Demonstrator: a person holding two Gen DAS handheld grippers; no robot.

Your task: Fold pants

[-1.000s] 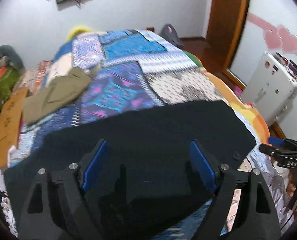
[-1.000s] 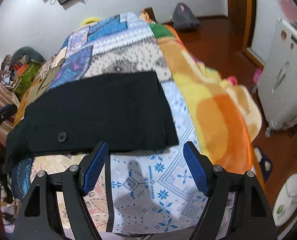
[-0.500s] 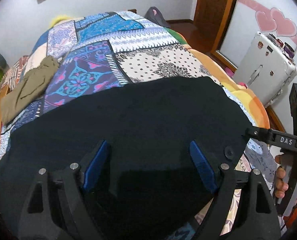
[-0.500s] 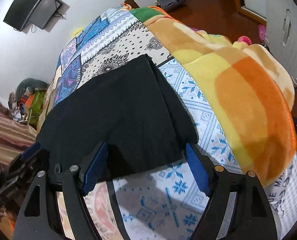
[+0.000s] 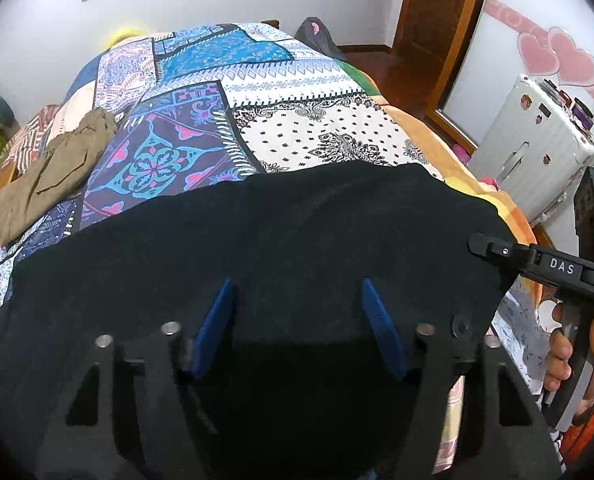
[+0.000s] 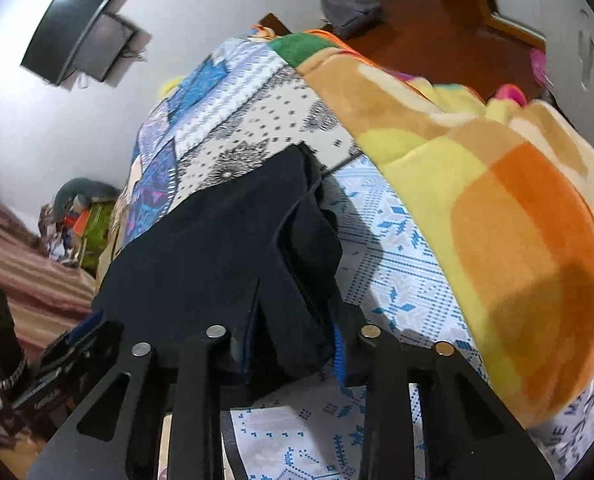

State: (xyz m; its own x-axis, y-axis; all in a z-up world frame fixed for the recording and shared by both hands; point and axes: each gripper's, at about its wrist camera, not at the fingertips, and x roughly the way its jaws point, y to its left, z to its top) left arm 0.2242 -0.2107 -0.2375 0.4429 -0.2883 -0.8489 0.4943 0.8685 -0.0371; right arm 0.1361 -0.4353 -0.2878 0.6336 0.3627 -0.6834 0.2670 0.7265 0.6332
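Both grippers have been brought down onto the black pants (image 5: 257,240) since a second ago, and both sets of jaws have just been closing. Right gripper (image 6: 293,344) is seen clenched on a bunched-up corner of the cloth near the bottom centre of its frame. Left gripper (image 5: 297,320) is half closed with dark fabric between the pads; whether it's actually pinched can't be told. Pants are spread across the near edge of the patchwork bed (image 5: 317,128). Fabric looks soft, floppy and light, so it's probably best taken at the corners and hem edge, lifted evenly.
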